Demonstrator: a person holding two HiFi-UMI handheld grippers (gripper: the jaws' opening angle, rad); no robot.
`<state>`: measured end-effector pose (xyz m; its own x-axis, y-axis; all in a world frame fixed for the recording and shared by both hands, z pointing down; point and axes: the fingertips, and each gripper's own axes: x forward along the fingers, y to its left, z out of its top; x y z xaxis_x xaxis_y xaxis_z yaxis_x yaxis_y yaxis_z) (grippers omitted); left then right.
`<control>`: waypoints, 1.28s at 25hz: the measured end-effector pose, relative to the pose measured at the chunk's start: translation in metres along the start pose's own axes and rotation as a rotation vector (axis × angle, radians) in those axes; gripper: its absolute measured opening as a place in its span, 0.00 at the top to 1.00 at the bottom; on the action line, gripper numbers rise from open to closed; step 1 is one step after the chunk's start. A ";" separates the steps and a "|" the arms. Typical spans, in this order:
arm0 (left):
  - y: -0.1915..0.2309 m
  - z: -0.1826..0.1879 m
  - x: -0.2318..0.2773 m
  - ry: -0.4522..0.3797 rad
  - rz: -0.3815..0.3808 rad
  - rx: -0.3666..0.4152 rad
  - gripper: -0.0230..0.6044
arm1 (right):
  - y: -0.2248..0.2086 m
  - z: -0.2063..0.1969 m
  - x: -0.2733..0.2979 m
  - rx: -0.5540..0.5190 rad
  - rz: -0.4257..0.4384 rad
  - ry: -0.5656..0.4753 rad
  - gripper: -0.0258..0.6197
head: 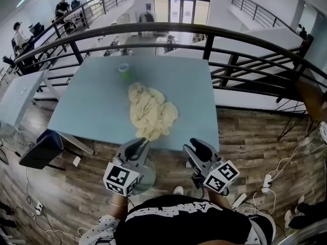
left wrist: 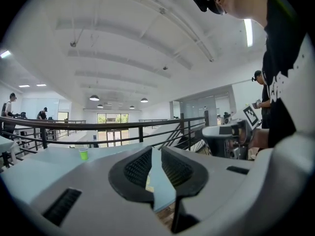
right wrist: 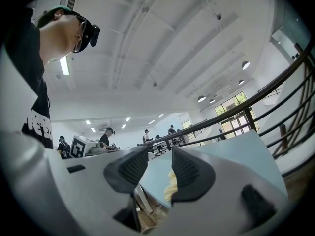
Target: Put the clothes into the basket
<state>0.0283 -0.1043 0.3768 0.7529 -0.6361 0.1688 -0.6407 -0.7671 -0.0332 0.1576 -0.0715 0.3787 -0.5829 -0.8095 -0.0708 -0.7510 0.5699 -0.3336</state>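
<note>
Clothes point(head: 150, 112): one cream crumpled heap, lay on the light blue table point(head: 92, 106), near the table's middle and toward its near edge, touched by neither gripper. Green cup point(head: 124, 68) stood upright on the table past the heap, toward the far edge, apart from it. Left gripper point(head: 140, 146) hovered at the table's near edge, just short of the heap, pointing roughly level across the tabletop. Its jaws stood only a narrow slit apart with nothing between them; bare tabletop showed through the slit in the left gripper view. Right gripper point(head: 196, 146) hovered at the same near edge, to the right of the heap, also roughly level. Its jaws stood clearly apart and held nothing; in the right gripper view a bit of the cream heap showed through the gap, farther off on the table. Pale round container point(head: 147, 175) sat on the wooden floor just off the table's near edge, partly hidden by the left gripper; could not tell if it was the basket. Dark railing point(head: 204, 32) curved behind the table's far edge.
</note>
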 end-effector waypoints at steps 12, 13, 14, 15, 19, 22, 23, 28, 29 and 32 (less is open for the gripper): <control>-0.016 0.004 0.043 -0.010 0.030 -0.009 0.78 | -0.048 0.013 -0.007 -0.029 0.033 0.025 0.74; -0.017 0.004 0.045 -0.008 0.034 -0.013 0.78 | -0.051 0.013 -0.007 -0.031 0.036 0.028 0.74; -0.018 0.003 0.047 -0.007 0.037 -0.014 0.78 | -0.054 0.013 -0.008 -0.034 0.038 0.031 0.73; -0.019 0.003 0.050 -0.006 0.039 -0.012 0.78 | -0.057 0.013 -0.008 -0.038 0.039 0.035 0.73; -0.024 0.003 0.061 -0.004 0.054 -0.004 0.78 | -0.073 0.012 -0.012 -0.038 0.032 0.055 0.73; -0.024 0.003 0.064 -0.008 0.065 -0.006 0.78 | -0.081 0.010 -0.016 -0.040 0.028 0.058 0.72; -0.023 0.003 0.065 -0.009 0.069 -0.005 0.78 | -0.082 0.010 -0.017 -0.042 0.027 0.059 0.72; -0.017 0.000 0.064 -0.006 0.092 0.000 0.78 | -0.087 0.010 -0.018 -0.046 0.017 0.059 0.71; -0.015 -0.001 0.063 -0.002 0.096 0.001 0.77 | -0.088 0.009 -0.018 -0.045 0.013 0.058 0.71; -0.012 -0.004 0.062 0.009 0.106 0.003 0.77 | -0.091 0.007 -0.018 -0.048 0.004 0.065 0.71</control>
<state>0.0823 -0.1347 0.3914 0.6795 -0.7130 0.1727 -0.7163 -0.6957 -0.0543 0.2390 -0.1100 0.4038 -0.6035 -0.7973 -0.0099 -0.7620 0.5803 -0.2874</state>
